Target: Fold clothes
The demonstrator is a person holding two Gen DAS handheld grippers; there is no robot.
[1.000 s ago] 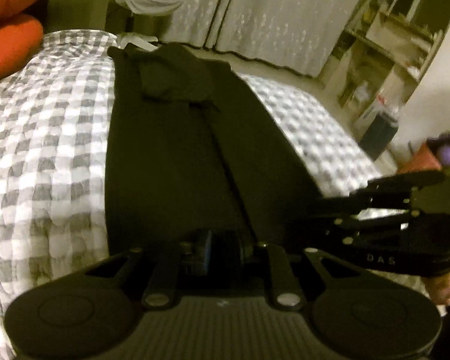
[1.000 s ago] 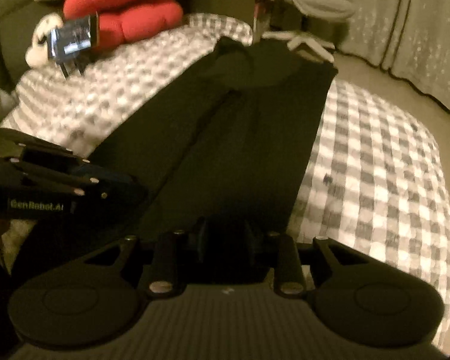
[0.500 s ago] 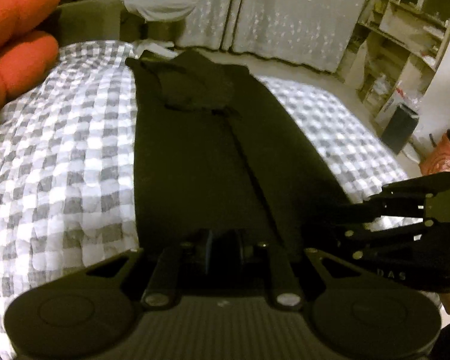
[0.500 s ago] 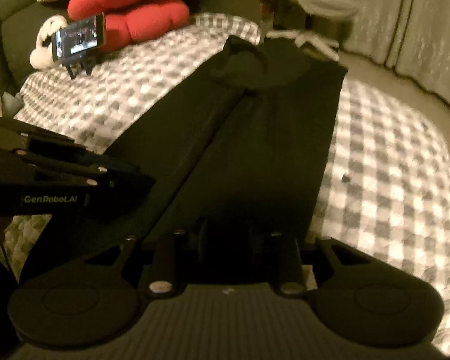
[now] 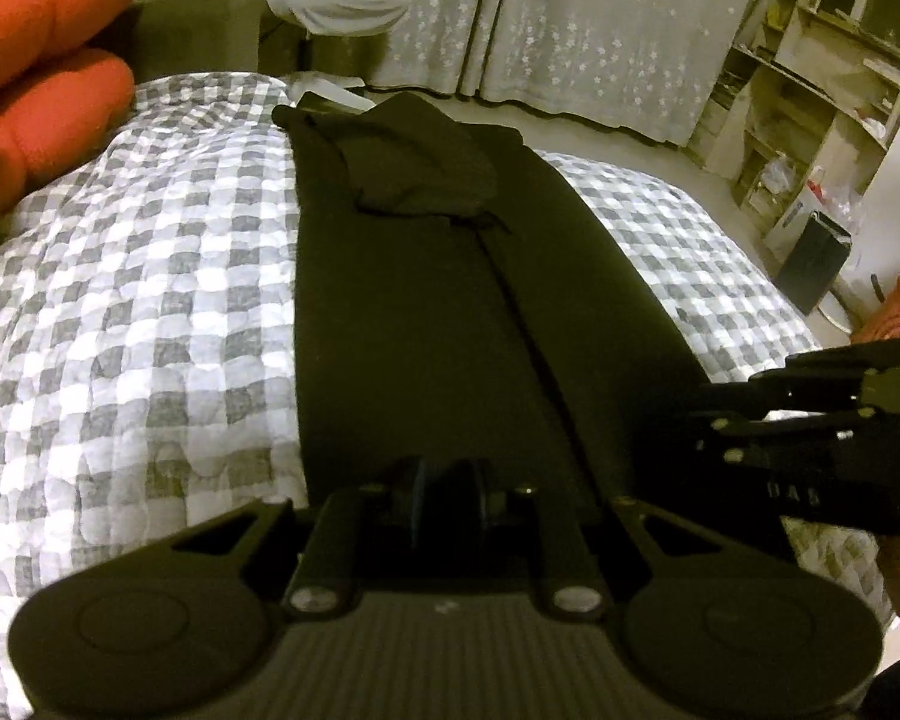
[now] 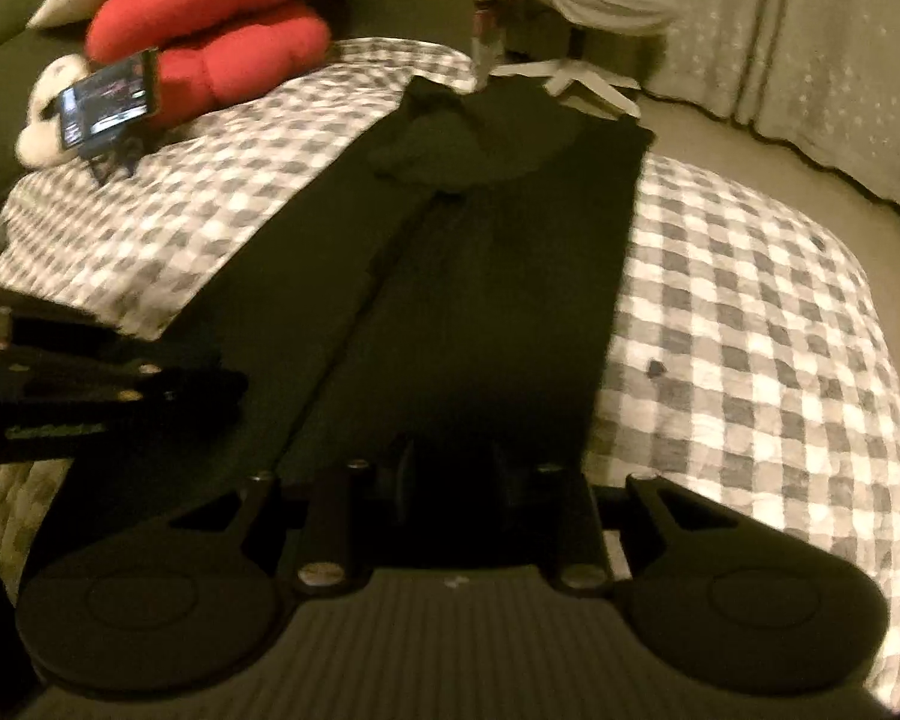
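Garment point(image 5: 438, 312) black, long, flat

Dim yellowish light, blurred fisheye edges

Home bedroom. Bed with grey-white checked quilt point(image 5: 150, 300), red cushion point(image 6: 222, 30) by a dark headboard, star-print curtains point(image 5: 570, 30). Cluttered wooden shelves point(image 5: 810, 90) stand against the wall; beige floor point(image 6: 750, 144).

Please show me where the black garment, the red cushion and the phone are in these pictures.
Garment point(image 5: 426, 324), left wrist view, on its flat middle panel.
Cushion point(image 6: 210, 24), right wrist view, on its upper lobe.
Phone point(image 6: 111, 102), right wrist view, on its lit screen.
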